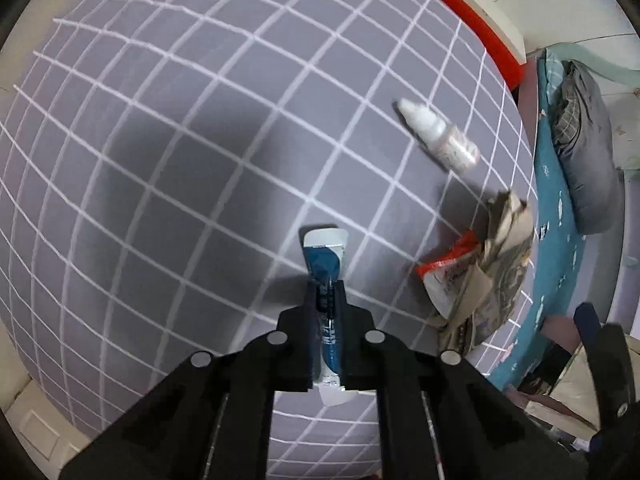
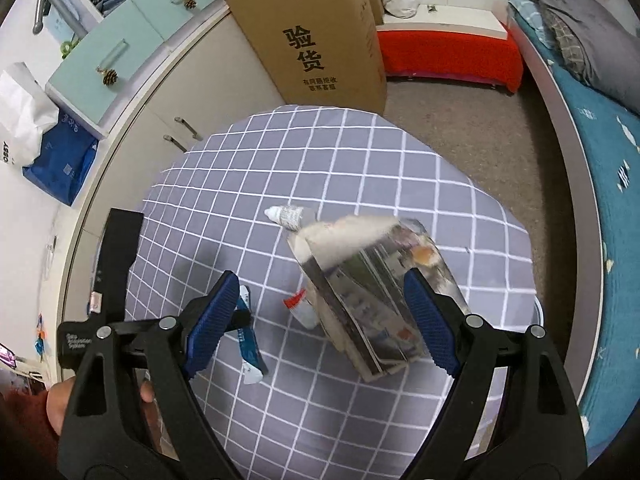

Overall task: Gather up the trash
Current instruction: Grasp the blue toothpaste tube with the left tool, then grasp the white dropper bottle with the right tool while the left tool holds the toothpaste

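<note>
My left gripper [image 1: 326,280] is shut on a blue and white tube [image 1: 326,256] and holds it over the grey checked tablecloth [image 1: 180,140]. The tube also shows in the right wrist view [image 2: 250,344], beside my left hand. A small white dropper bottle [image 1: 440,136] lies on the cloth to the right, also seen in the right wrist view [image 2: 290,216]. A crumpled printed carton [image 2: 368,292] and a red and white wrapper [image 2: 300,308] lie on the cloth. My right gripper [image 2: 320,300] is open, its blue pads [image 2: 212,320] either side of the carton, above it.
A tall cardboard box [image 2: 316,36] stands behind the table. A cabinet with drawers [image 2: 132,40] runs along the left. A bed with teal sheet [image 2: 600,184] and grey bedding lies on the right. A red bench [image 2: 448,56] stands at the back.
</note>
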Motion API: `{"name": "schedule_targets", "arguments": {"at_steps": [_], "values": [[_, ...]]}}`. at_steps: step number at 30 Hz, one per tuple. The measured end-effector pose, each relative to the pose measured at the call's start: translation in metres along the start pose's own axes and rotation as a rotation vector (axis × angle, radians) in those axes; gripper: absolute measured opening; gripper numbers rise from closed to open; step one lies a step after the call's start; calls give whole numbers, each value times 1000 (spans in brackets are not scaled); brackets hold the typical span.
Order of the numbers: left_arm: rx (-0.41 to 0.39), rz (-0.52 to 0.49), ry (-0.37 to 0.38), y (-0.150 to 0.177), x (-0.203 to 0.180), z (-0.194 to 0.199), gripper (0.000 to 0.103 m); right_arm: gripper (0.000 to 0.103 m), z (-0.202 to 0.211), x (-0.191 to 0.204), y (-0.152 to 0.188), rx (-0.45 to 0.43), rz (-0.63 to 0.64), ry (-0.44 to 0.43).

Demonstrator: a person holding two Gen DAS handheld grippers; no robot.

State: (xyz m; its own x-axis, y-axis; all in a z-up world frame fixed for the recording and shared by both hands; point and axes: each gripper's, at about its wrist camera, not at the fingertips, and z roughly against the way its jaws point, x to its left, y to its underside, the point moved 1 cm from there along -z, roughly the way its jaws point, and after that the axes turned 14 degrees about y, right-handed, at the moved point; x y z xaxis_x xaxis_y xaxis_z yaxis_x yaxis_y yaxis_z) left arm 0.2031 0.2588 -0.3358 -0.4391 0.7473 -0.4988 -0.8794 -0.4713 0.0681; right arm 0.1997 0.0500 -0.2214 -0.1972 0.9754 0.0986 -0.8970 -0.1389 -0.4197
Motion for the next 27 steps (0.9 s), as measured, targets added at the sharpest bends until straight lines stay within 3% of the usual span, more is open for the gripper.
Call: {"name": "schedule_targets", "arguments": {"at_steps": [8, 14, 22, 27], "values": [[-159, -102, 23, -37, 5, 48, 7, 83, -26, 43, -28, -15, 132, 6], [-197, -134, -15, -57, 16, 61, 7, 82, -68, 74, -41, 9, 275, 77], [-185, -130, -25, -60, 32, 60, 7, 40, -120, 80, -41, 115, 325, 87], [-202, -138, -34, -57, 29, 68, 7, 39, -116, 80, -42, 115, 323, 27]]}}
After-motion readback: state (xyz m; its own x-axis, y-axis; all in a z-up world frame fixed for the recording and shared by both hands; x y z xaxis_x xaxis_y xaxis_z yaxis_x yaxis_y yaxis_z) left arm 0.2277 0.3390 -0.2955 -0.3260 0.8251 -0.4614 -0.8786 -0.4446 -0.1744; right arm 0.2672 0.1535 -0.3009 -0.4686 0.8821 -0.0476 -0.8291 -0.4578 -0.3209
